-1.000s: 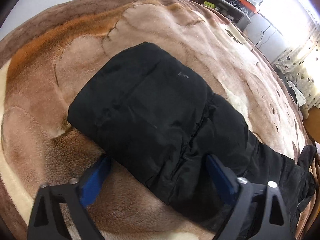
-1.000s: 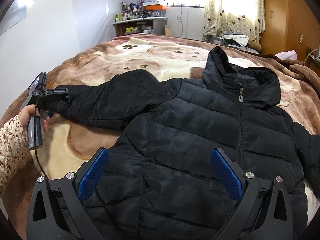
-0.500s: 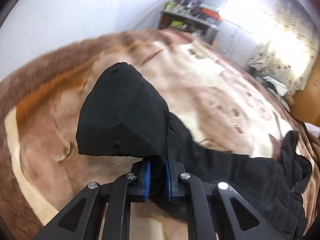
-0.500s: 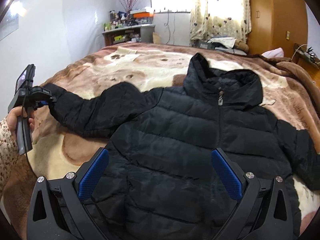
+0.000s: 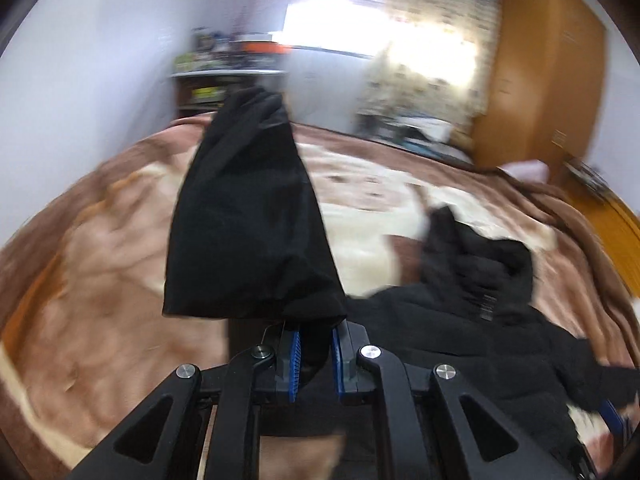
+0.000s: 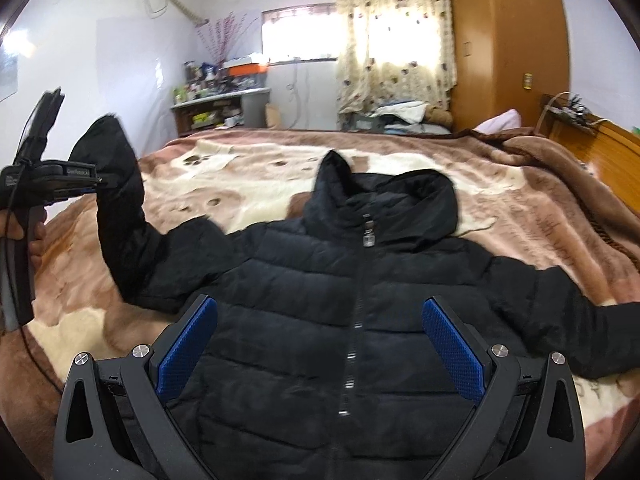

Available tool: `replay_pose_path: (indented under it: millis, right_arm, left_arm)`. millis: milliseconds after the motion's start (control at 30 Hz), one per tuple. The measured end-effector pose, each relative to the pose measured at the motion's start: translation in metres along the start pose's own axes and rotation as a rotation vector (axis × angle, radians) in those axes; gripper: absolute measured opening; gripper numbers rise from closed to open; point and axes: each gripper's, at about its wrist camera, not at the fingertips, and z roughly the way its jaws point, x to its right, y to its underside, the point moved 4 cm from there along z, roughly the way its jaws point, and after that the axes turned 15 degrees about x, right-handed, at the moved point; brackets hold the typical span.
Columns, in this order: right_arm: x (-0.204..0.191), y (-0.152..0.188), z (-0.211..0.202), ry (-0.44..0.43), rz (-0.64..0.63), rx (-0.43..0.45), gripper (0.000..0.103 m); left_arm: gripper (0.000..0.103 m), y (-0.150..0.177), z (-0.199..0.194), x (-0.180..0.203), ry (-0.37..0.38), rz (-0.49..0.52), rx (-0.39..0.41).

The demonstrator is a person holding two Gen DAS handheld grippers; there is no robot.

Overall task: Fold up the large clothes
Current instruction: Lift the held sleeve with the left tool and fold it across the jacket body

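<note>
A black hooded puffer jacket [image 6: 360,288] lies face up on the bed, zipper shut, hood toward the far wall. My left gripper [image 5: 314,354] is shut on the cuff end of its left sleeve [image 5: 248,220] and holds it up above the blanket. In the right wrist view the left gripper [image 6: 76,184] holds the raised sleeve [image 6: 120,216] at the left. My right gripper [image 6: 320,344] is open and empty, hovering over the jacket's lower front. The other sleeve [image 6: 560,320] lies flat to the right.
A brown and cream plush blanket [image 6: 520,208] covers the bed. A cluttered shelf [image 6: 220,104] stands at the far wall, curtains and a window behind. A wooden wardrobe [image 6: 508,40] and headboard [image 6: 600,140] stand at the right.
My left gripper closed on the sleeve cuff and lifted it off the blanket, swinging toward the jacket body. My right gripper stayed open and rose a little.
</note>
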Motion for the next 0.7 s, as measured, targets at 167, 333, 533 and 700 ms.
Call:
replay_pose_path:
  millis: [167,333,533,700]
  right_arm:
    - [0.030,-0.001,-0.004,0.037,0.032,0.006,0.102]
    - [0.057,0.006,-0.003,0.070,0.073,-0.010,0.102]
    - [0.080,0.020,0.000,0.101,0.106,-0.043,0.102]
    - [0.092,0.030,0.004,0.118,0.115,-0.069,0.102]
  left_arm:
    - [0.013,0.006,0.008,0.083,0.104,0.157,-0.027]
    - [0.013,0.047,0.031,0.150,0.159,0.310,-0.125]
    - [0.014,0.095,0.065,0.184,0.173,0.408,-0.199]
    - [0.015,0.130,0.083,0.201,0.199,0.400,-0.283]
